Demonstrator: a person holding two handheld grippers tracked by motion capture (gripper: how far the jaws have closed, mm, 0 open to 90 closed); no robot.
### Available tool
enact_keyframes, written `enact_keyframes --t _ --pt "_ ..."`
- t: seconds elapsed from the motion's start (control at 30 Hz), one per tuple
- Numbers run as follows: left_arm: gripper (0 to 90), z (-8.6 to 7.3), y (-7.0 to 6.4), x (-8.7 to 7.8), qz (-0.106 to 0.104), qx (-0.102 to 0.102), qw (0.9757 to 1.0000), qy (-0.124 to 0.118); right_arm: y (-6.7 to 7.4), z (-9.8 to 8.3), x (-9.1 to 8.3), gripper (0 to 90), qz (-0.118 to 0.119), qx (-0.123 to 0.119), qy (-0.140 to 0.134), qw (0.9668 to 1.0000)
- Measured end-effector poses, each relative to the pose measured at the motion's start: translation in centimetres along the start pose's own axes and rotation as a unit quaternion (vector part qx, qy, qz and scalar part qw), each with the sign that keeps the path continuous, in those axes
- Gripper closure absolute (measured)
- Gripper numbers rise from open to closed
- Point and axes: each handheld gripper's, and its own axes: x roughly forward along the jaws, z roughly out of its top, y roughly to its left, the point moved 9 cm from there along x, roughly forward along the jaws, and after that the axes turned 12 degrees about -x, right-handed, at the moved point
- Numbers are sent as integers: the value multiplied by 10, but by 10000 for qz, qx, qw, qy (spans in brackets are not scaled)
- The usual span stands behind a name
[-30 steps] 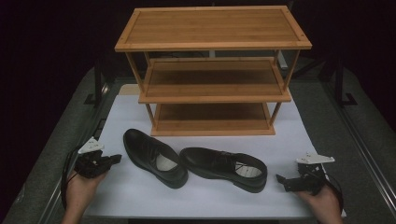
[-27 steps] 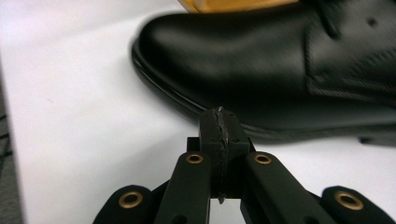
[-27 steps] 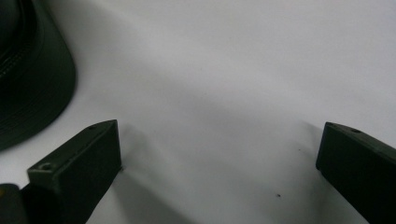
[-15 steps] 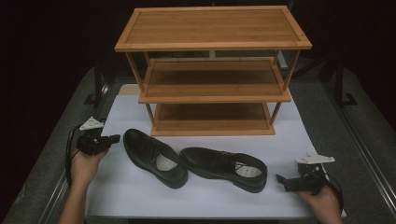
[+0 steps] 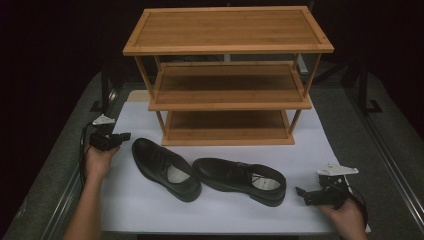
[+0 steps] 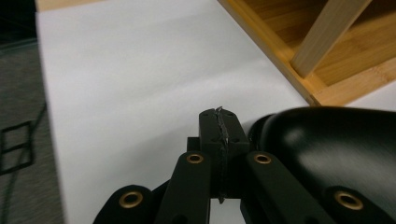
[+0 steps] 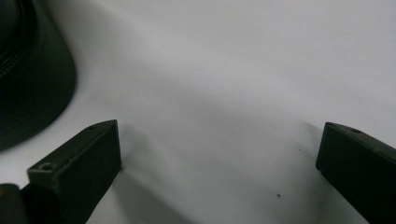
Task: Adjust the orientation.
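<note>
Near the desk's left edge, the closed left gripper (image 5: 121, 136) points at a black shoe (image 5: 165, 168); the right gripper (image 5: 301, 194) gapes empty.

Left hand-held gripper (image 5: 119, 137): moved away from the person along the white sheet's (image 5: 150, 200) left edge.
Position now: just beside the toe of the left shoe (image 5: 165, 167), nearer the bamboo rack (image 5: 227, 95).
Left forearm: stretched farther into view.

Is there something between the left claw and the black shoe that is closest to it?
Nothing visible. The left claw, jaws shut, points at the toe of the left black shoe, with bare white sheet between them. In the left gripper view the toe lies right beside the jaws.
</note>
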Motion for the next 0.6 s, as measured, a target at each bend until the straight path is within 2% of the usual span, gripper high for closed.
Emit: enact_keyframes --t 0.07,0.13,0.2,0.27,0.33,0.37,0.47,0.6 --pt "900 -3 2 6 42 51 9999 90 0 0 0 0 1 1 0 10000" --pt "900 -8 1 13 -67 24 9998 191 0 0 0 0 2 2 0 10000" --pt "900 -11 -3 16 -181 57 9996 191 0 0 0 0 2 1 0 10000" --pt "900 -11 -4 15 -135 67 9998 158 0 0 0 0 2 2 0 10000" --pt "900 -12 -4 14 -208 88 9996 150 0 0 0 0 1 1 -1 10000" --pt "900 -12 -6 14 -273 118 9994 156 0 0 0 0 1 0 -1 10000" --pt "900 -12 -9 14 -226 236 9993 165 0 0 0 0 2 1 1 10000" --pt "900 -13 -18 15 -342 388 9985 197 0 0 0 0 2 1 2 10000"
